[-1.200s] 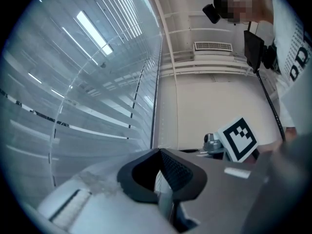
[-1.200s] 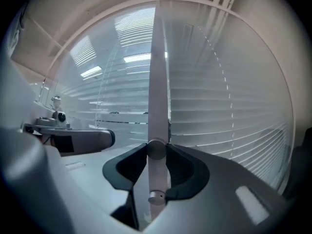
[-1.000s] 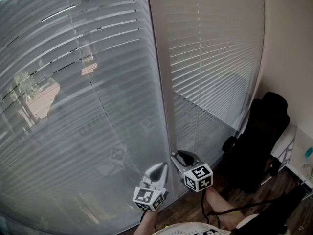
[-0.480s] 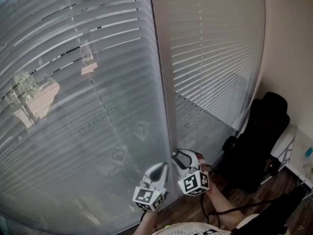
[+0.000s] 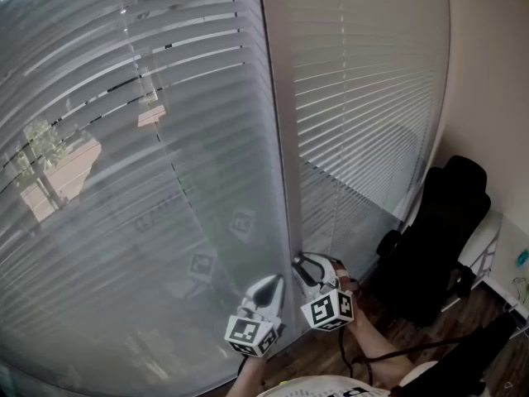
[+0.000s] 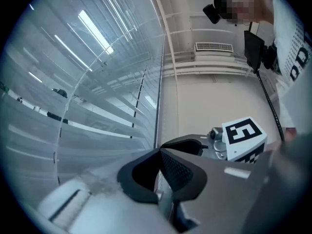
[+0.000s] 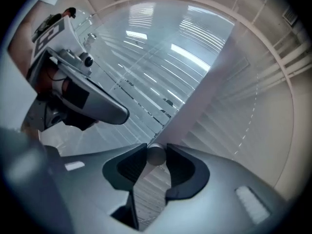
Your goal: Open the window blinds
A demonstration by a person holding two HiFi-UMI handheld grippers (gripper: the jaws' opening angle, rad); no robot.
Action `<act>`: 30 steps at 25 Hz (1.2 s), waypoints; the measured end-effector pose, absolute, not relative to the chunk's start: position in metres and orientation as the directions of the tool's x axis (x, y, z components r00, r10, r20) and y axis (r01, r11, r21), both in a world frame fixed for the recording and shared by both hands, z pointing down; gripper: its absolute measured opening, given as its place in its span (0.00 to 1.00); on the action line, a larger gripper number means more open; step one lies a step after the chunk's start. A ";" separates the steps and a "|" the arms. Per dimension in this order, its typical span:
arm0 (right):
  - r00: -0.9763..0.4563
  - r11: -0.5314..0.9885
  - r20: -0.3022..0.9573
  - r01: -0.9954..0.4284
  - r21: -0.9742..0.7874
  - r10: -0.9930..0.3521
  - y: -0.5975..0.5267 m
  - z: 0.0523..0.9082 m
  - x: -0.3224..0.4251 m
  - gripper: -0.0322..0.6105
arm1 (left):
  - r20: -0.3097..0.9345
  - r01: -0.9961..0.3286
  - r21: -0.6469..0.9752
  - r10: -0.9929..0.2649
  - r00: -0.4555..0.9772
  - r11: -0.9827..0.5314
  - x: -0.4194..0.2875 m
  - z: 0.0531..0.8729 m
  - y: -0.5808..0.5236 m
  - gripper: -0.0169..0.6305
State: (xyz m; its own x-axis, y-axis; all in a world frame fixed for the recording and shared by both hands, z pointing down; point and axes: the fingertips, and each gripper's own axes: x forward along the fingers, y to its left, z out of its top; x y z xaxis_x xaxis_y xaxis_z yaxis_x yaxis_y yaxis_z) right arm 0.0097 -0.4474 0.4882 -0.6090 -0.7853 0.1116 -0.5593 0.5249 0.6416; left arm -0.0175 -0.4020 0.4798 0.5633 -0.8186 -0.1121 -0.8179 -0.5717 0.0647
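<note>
Twisting the slim grey round wand (image 7: 156, 156) steadily should tilt the white slats (image 5: 149, 222), with the right tongs (image 5: 306, 265) just closed on it and the left tongs (image 6: 160, 151) pressed together, empty.

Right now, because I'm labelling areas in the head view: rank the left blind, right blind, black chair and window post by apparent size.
1. left blind
2. right blind
3. black chair and window post: these look close. The chair is perhaps larger, but I would not rank them.

Blinds (image 5: 165, 180) cropped by edges, wand (image 7: 156, 155) shaft indistinct
</note>
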 end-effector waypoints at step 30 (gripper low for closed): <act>-0.657 0.656 0.015 -0.753 -0.041 -0.753 -0.457 0.486 0.022 0.26 | -0.109 -0.804 0.076 -0.806 0.581 -0.590 -0.014 0.480 -0.400 0.01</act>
State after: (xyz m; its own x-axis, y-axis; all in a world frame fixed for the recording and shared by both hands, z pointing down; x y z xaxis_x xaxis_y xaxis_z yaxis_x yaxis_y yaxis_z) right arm 0.0223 -0.4569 0.4863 -0.6573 -0.7535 0.0151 -0.7533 0.6564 -0.0406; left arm -0.0144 -0.4003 0.4797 0.5811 -0.8065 -0.1095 -0.8041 -0.5897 0.0758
